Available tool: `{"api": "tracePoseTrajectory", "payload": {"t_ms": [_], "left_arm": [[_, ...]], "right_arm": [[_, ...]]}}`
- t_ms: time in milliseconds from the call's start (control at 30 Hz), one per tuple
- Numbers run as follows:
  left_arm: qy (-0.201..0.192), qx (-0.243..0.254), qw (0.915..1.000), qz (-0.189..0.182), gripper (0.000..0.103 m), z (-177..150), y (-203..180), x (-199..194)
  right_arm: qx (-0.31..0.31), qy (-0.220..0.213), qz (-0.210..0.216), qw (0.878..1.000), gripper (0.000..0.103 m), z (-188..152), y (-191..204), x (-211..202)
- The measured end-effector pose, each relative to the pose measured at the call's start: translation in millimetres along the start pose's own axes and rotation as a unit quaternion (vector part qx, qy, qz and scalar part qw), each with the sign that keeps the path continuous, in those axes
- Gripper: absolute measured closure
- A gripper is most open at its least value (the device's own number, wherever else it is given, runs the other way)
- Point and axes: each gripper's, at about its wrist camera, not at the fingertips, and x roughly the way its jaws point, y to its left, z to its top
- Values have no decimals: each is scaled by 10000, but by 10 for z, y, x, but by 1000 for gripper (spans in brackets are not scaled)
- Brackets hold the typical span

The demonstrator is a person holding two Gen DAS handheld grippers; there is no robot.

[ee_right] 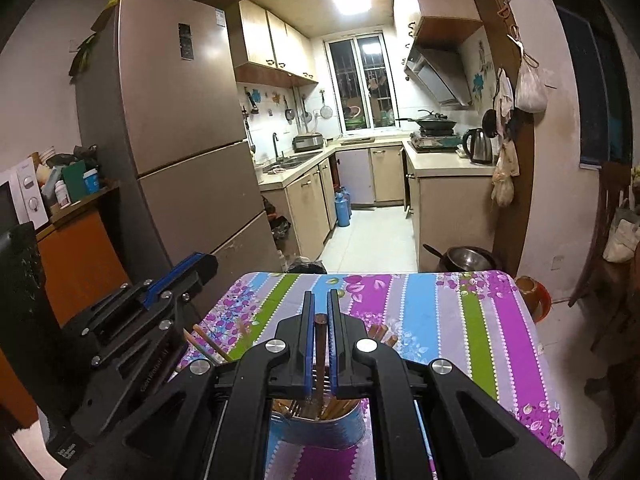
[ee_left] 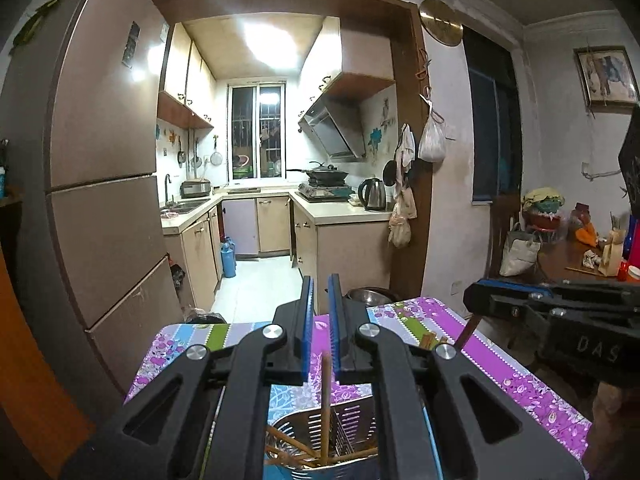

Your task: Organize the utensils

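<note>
My left gripper is above a perforated metal utensil holder that holds several wooden chopsticks. One chopstick stands upright under its narrow, empty jaws. My right gripper is shut on a dark brown chopstick that stands upright above a blue tin filled with chopsticks. More chopstick ends stick out to the right of that gripper. The right gripper also shows in the left wrist view, and the left gripper shows in the right wrist view.
Both containers stand on a table with a floral striped cloth. A fridge is at the left, a kitchen doorway beyond. A metal basin sits past the table's far edge. A cluttered side table is at the right.
</note>
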Motion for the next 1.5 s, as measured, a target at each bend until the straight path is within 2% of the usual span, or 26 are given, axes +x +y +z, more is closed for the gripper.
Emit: {"api": "tracePoseTrajectory", "payload": {"t_ms": [267,467,500,567,700,767,833,967,1000,1033,1067,1100,1133,1200,1267,1333,1400,1500], "left_arm": [[-56,-73,10000,35,97,28,52,-102],[-267,-219,9994,96,97,49,134,-454],[-323,-211,9992,142,96,34,134,-535],[-445,-199,9986,205,88,-17,112,-708],[-539,-252,9975,372,87,-52,108,-843],[-522,-390,9968,465,87,-48,161,-879],[-545,-405,9962,546,87,-65,214,-978],[-491,-218,9969,566,87,-154,207,-1208],[-420,-152,9972,604,84,-192,176,-1248],[-377,-80,9965,737,70,-237,147,-1288],[-375,-49,9957,846,62,-268,130,-1313],[-373,-24,9948,944,50,-337,93,-1374],[-346,-23,9948,957,46,-391,72,-1420],[-229,-73,9948,986,43,-513,9,-1507],[-208,-101,9937,1099,36,-633,-56,-1606],[-261,-49,9920,1233,19,-758,-131,-1723],[-311,116,9905,1336,7,-895,-234,-1870],[-356,358,9894,1361,6,-1049,-352,-2067]], "right_arm": [[-5,-94,-73,9999,96,4,-1,-140],[-154,-413,9,9990,96,-11,-16,-604],[-158,-443,44,9989,96,-25,-22,-663],[-195,-577,-13,9981,95,-34,-24,-791],[-174,-637,-100,9978,96,-1,-24,-644],[-206,-504,-249,9982,98,35,-33,-476],[-209,-620,54,9978,98,41,-45,-584],[-338,-866,319,9952,98,-162,-73,-1003],[-333,-875,380,9949,98,-269,-81,-1131],[-366,-918,362,9944,97,-352,-80,-1231],[-426,-974,360,9937,94,-470,-73,-1353],[-462,-1005,344,9933,76,-607,-63,-1467],[-445,-1047,243,9932,51,-773,-56,-1584],[-400,-1132,104,9927,26,-1055,-58,-1749],[-392,-1097,-128,9931,20,-1323,-37,-1854],[-385,-1063,-386,9928,9,-1567,-3,-1952],[-405,-1001,-569,9925,4,-1803,47,-2049],[-386,-819,-722,9933,4,-2042,102,-2127]]}}
